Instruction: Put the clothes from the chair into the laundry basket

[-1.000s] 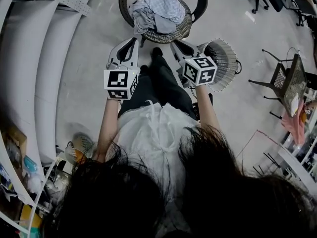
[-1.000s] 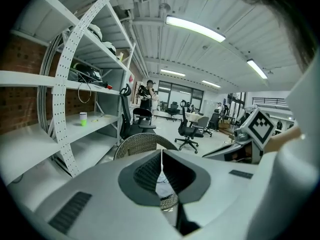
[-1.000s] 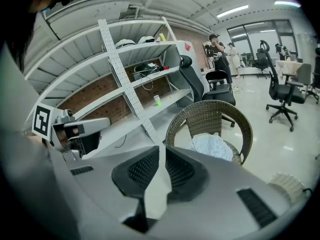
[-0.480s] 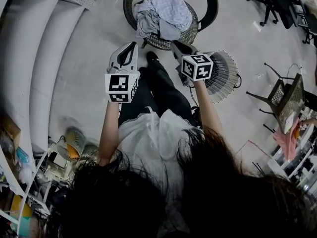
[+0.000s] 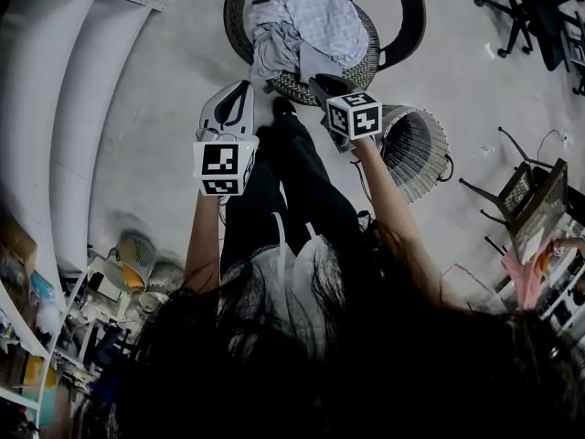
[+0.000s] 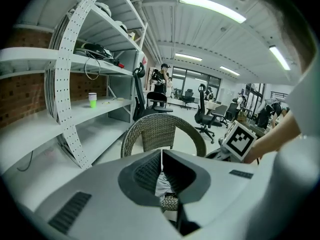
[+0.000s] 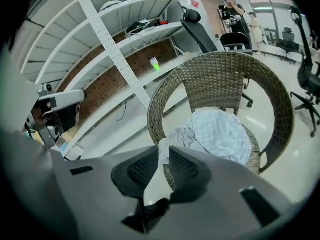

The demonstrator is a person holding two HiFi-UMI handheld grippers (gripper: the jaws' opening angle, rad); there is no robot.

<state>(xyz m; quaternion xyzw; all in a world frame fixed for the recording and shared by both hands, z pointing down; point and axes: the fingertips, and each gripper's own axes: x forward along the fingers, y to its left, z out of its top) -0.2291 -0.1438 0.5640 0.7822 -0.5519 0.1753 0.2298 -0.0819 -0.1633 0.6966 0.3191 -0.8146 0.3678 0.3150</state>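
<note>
Clothes (image 5: pixel 306 30), a pale checked piece over grey ones, lie heaped on the seat of the wicker chair (image 5: pixel 411 21), none of them in the basket.

White shelving (image 5: pixel 91 108) with perforated uprights curves along the person's left. The chair stands on the pale floor straight ahead of the person's legs. A ribbed laundry basket (image 5: pixel 416 149) sits on the floor near the chair, just beside the right forearm; I cannot tell whether it is upright or tilted.

The left tool (image 5: pixel 242 88) is short of the chair's edge, its jaws together and nothing gripped. The right tool (image 5: pixel 320 82) reaches the seat's front rim, jaws likewise together and empty, cloth showing just beyond them. Each carries a cube of black-and-white square markers (image 5: pixel 224 165), with no readable words. A small green cup (image 6: pixel 92 100) stands on a shelf.
</note>
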